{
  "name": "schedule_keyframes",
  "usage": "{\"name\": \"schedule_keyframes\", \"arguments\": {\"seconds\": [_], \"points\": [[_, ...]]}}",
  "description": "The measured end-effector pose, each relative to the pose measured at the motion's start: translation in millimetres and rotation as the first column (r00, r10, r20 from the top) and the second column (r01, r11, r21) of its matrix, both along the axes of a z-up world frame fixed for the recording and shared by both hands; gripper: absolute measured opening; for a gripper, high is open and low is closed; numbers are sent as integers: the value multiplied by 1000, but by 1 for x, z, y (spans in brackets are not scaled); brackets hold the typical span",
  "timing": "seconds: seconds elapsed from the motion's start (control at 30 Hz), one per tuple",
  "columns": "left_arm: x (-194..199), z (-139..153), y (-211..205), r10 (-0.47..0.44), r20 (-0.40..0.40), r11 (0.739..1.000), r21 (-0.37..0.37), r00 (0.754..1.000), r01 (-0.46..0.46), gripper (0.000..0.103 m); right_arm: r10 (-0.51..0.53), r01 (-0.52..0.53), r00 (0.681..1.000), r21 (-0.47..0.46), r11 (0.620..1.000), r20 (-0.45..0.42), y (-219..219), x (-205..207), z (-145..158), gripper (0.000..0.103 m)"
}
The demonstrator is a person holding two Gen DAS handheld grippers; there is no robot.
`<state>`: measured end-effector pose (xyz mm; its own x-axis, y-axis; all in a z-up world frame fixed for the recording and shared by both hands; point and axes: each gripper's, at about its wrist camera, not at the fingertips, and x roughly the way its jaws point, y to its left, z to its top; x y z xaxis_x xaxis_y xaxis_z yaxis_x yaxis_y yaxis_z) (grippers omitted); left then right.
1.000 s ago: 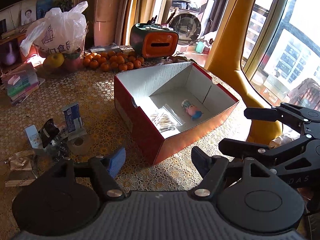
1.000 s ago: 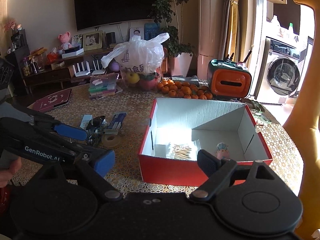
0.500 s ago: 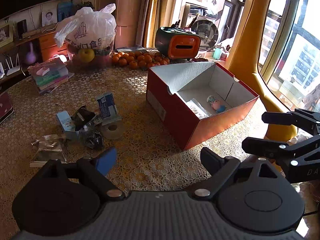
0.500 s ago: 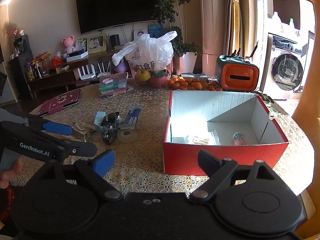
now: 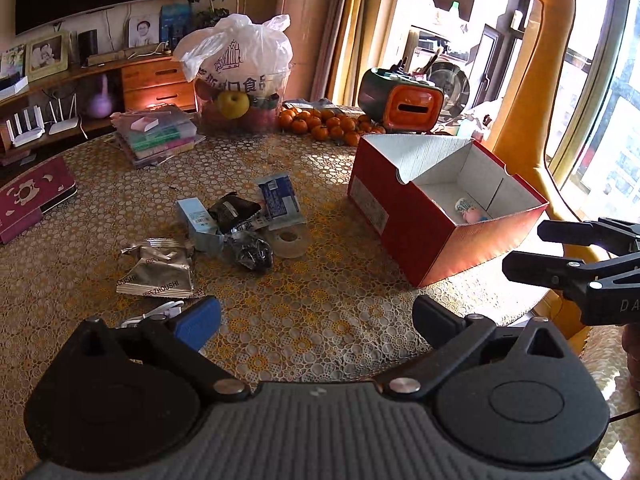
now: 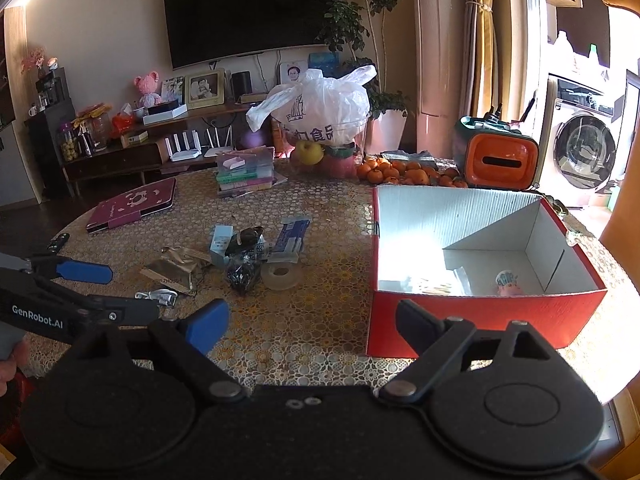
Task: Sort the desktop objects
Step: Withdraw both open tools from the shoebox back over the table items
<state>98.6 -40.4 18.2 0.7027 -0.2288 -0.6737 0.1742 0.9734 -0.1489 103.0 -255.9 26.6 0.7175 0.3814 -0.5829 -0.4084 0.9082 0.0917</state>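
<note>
Left wrist view: my left gripper (image 5: 316, 316) and right gripper (image 6: 312, 320) both gape empty; packet pile (image 5: 240, 220) left of red box (image 5: 416, 220).

One red box (image 6: 480, 316); one tape roll (image 6: 282, 276); two blue packets (image 5: 280, 200); one silver wrapper (image 5: 158, 272); one white bag (image 6: 320, 108).

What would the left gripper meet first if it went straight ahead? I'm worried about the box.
Probably the bare tablecloth, then the tape roll; the red box sits off to its right. Depth is unclear.
</note>
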Motion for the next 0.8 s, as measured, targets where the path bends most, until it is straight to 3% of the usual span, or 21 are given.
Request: {"name": "schedule_keyframes", "arguments": {"seconds": [0.37, 0.5, 0.8], "points": [[-3, -23, 35, 75, 4, 997, 2, 997, -75, 103, 42, -41, 999, -52, 998, 27, 40, 9, -18, 91], [-2, -29, 47, 107, 9, 994, -19, 994, -107, 103, 56, -55, 998, -53, 997, 18, 52, 15, -24, 91], [12, -46, 69, 141, -2, 990, 9, 990, -141, 102, 72, -72, 997, -41, 997, 4, 74, 33, -37, 91]]}}
